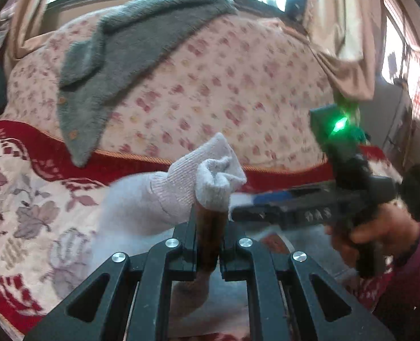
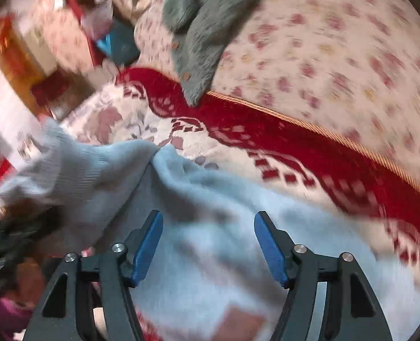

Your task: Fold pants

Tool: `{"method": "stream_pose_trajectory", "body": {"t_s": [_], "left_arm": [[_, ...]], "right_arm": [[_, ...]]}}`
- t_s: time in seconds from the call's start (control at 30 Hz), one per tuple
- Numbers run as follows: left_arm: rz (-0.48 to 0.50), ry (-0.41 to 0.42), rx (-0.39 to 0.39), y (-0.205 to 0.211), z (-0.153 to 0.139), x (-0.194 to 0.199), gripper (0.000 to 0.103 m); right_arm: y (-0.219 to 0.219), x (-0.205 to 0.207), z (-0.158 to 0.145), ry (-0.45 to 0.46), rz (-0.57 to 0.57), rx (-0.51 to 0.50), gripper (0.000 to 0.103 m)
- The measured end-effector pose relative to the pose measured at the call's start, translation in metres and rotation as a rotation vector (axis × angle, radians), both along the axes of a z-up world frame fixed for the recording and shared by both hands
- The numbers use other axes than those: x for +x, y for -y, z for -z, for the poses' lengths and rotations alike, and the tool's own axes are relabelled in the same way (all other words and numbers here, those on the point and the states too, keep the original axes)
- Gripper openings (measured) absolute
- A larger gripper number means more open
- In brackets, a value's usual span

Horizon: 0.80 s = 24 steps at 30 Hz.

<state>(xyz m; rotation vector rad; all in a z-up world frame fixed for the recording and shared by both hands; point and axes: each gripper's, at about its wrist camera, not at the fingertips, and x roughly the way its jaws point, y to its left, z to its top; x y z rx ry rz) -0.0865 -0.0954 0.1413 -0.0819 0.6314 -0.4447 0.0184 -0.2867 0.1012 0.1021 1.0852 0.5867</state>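
Note:
The pants (image 2: 210,227) are pale bluish-white fleece with a ribbed cuff, spread over a red and cream floral blanket (image 2: 266,130). My left gripper (image 1: 210,216) is shut on the ribbed cuff (image 1: 198,176) of the pants, lifting it off the bed. My right gripper (image 2: 208,244) is open with blue pads (image 2: 150,244), hovering over the body of the pants, holding nothing. It also shows in the left wrist view (image 1: 309,207), to the right of the held cuff, with a green light on it.
A grey knitted cardigan (image 1: 119,65) lies on a rose-patterned quilt (image 1: 238,85) behind the blanket. Curtains and windows stand at the back. A wooden bed frame and clutter (image 2: 25,45) are at the left.

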Motion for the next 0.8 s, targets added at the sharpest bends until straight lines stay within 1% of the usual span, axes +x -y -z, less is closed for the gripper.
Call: {"method": "stream_pose_trajectory", "body": {"t_s": [0.03, 0.1, 0.13, 0.2, 0.27, 0.33, 0.37, 0.4, 0.47, 0.57, 0.63, 0.7, 0.73, 0.8], "left_arm": [[0.006, -0.011, 0.019, 0.015, 0.010, 0.001, 0.010], [0.016, -0.022, 0.052, 0.035, 0.024, 0.000, 0.010], [0.026, -0.028, 0.060, 0.043, 0.030, -0.001, 0.010], [0.033, -0.055, 0.063, 0.056, 0.043, -0.002, 0.010], [0.035, -0.076, 0.081, 0.067, 0.058, -0.003, 0.011], [0.016, -0.086, 0.100, 0.073, 0.070, -0.003, 0.012], [0.011, -0.092, 0.096, 0.073, 0.074, -0.002, 0.012], [0.005, -0.101, 0.084, 0.073, 0.079, -0.001, 0.015], [-0.005, -0.094, 0.065, 0.073, 0.082, -0.001, 0.018], [-0.020, -0.068, 0.077, 0.076, 0.082, -0.002, 0.019], [-0.030, -0.064, 0.066, 0.076, 0.082, -0.004, 0.019], [-0.030, -0.059, 0.060, 0.075, 0.082, -0.004, 0.019], [-0.029, -0.055, 0.064, 0.075, 0.082, -0.005, 0.019], [-0.030, -0.052, 0.059, 0.074, 0.082, -0.006, 0.019]], "right_arm": [[0.006, -0.006, 0.005, -0.005, 0.020, -0.032, 0.072], [0.020, -0.020, 0.025, -0.003, 0.083, -0.161, 0.071], [0.026, -0.023, 0.029, -0.012, 0.091, -0.174, 0.068], [0.039, -0.028, 0.021, -0.011, 0.125, -0.119, 0.068], [0.045, -0.026, 0.005, 0.020, 0.152, -0.109, 0.070], [0.040, -0.017, -0.010, 0.041, 0.132, -0.096, 0.070], [0.037, -0.013, -0.014, 0.048, 0.125, -0.099, 0.070], [0.031, -0.008, -0.019, 0.050, 0.111, -0.097, 0.070], [0.017, -0.004, -0.022, 0.043, 0.044, -0.075, 0.070], [-0.008, 0.007, -0.021, 0.036, -0.047, -0.091, 0.070], [-0.021, 0.014, -0.020, -0.002, -0.103, -0.058, 0.070], [-0.034, 0.025, -0.013, -0.091, -0.171, 0.025, 0.070], [-0.042, 0.031, -0.009, -0.121, -0.199, 0.039, 0.070], [-0.056, 0.038, 0.001, -0.155, -0.243, 0.009, 0.070]]}}
